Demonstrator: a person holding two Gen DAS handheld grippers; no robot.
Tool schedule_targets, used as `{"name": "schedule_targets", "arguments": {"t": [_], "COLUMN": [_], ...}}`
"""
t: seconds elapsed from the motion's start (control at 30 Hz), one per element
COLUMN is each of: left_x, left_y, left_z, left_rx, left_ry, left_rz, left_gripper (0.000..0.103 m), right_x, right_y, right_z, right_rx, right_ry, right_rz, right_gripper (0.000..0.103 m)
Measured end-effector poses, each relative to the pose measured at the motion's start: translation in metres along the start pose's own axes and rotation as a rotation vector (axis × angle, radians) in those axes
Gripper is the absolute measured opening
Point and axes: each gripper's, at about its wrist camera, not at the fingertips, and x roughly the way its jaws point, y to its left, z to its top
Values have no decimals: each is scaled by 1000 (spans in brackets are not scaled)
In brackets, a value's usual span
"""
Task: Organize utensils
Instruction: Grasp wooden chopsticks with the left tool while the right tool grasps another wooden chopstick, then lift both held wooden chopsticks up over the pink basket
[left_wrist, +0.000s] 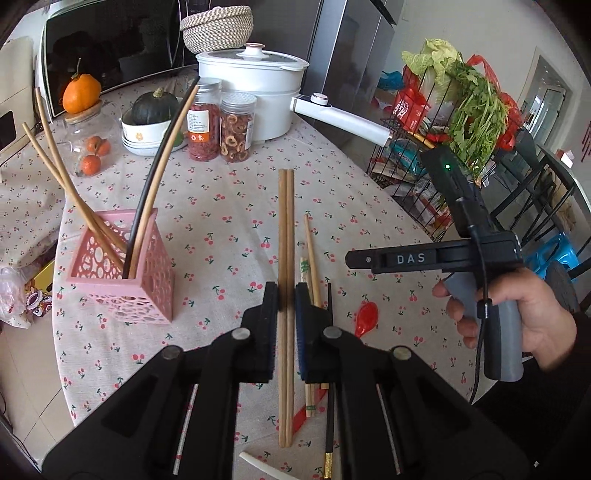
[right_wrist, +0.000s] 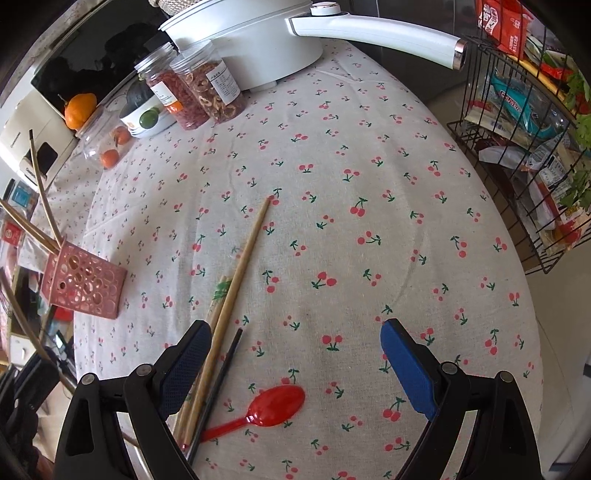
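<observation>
My left gripper (left_wrist: 286, 295) is shut on a pair of long wooden chopsticks (left_wrist: 286, 229) that point away over the table. A pink perforated holder (left_wrist: 122, 280) stands to its left with several chopsticks in it; it also shows in the right wrist view (right_wrist: 85, 288). My right gripper (right_wrist: 295, 350) is open and empty above the cloth. Below it lie a red plastic spoon (right_wrist: 269, 406), a wooden chopstick (right_wrist: 240, 266) and a black chopstick (right_wrist: 218, 384). The same spoon (left_wrist: 366, 317) and loose chopsticks (left_wrist: 311, 251) show in the left wrist view, right of my left gripper.
A white electric pot (left_wrist: 255, 85) with a long handle (right_wrist: 373, 29), two jars of dried food (left_wrist: 219, 122), a bowl with a squash (left_wrist: 151, 110) and a jar of oranges stand at the back. A wire rack (right_wrist: 524, 147) with packets and greens stands off the table's right edge.
</observation>
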Motion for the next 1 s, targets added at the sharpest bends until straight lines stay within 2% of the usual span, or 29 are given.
{"name": "schedule_targets", "arguments": {"t": [0.17, 0.33, 0.37, 0.57, 0.6, 0.63, 0.7, 0.77, 0.93, 1.0], "left_x": [-15, -23, -23, -25, -26, -26, -26, -27, -29, -30], "left_y": [15, 29, 32, 39, 40, 41, 42, 43, 46, 47], "left_z": [-1, -6, -6, -7, -7, -7, -8, -8, -8, -7], "left_rx": [-19, -40, -47, -61, -61, -61, -63, -64, -65, -71], "left_ry": [-40, -37, -36, -35, -34, -35, -35, -37, -47, -56], "left_rz": [5, 5, 3, -9, -11, -12, -15, -16, -7, -4], "left_gripper": [10, 10, 10, 10, 10, 10, 10, 10, 10, 10], "right_x": [16, 40, 46, 59, 60, 60, 61, 62, 57, 48], "right_y": [13, 28, 30, 58, 61, 64, 70, 74, 58, 55], "right_z": [13, 24, 26, 27, 26, 25, 26, 26, 30, 30], "right_rx": [23, 45, 50, -12, -24, -29, -40, -55, 18, 27], "right_ry": [-14, -15, -11, -90, -105, -120, -130, -134, -136, -165], "right_rz": [1, -25, -34, -234, -255, -255, -243, -216, -46, -14], "right_gripper": [93, 78, 70, 51, 45, 40, 19, 9, 7, 6]}}
